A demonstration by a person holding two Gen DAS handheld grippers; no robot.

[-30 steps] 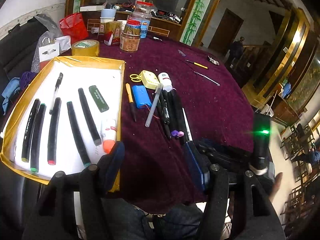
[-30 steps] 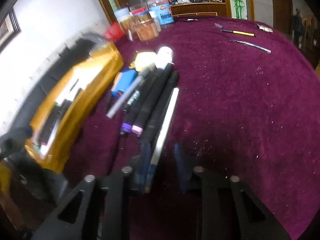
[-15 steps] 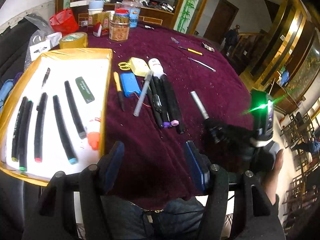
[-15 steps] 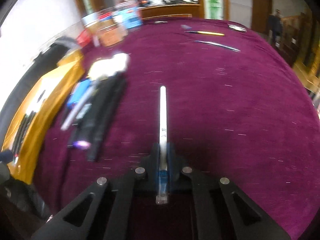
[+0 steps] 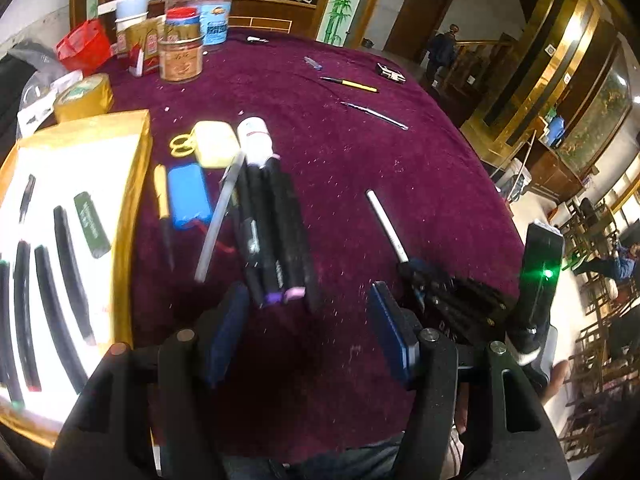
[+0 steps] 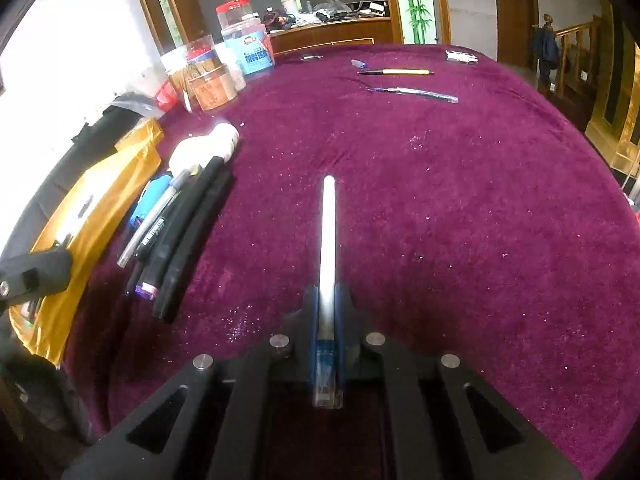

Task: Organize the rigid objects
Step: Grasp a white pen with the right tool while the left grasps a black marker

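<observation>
The right hand-held gripper (image 6: 327,312) is clamped on a white pen (image 6: 328,236), its blue pads pressed against the barrel's near end, the clear blue-tinted tip poking back between the jaws and the white end pointing away over the maroon desk (image 6: 460,220). From the left wrist view the same pen (image 5: 386,224) sticks out of the right hand-held gripper (image 5: 412,270), to the right of the marker bundle (image 5: 276,232). The left hand-held gripper (image 5: 308,332) stands wide with nothing between its blue pads, hovering just in front of the bundle's near ends, where a purple cap and a pink cap show. The bundle is a row of black markers lying side by side; a grey pen (image 5: 220,216) leans across its left edge. Left of the bundle lie a blue battery pack (image 5: 188,194) and an orange-handled tool (image 5: 162,204), and further left a gold-rimmed tray (image 5: 136,184) with a white floor holding black markers (image 5: 68,264) in a row and a dark green bar (image 5: 92,230). Just behind the bundle lie a white bottle (image 5: 256,142), a pale yellow case (image 5: 214,148) and yellow scissors (image 5: 182,144). Far behind the bundle, to the right, lie a clear pen (image 5: 374,114) and a yellow-and-black pen (image 5: 350,84). Behind the tray sit a roll of tan tape (image 5: 84,96) and a cluster of jars (image 5: 180,54).
</observation>
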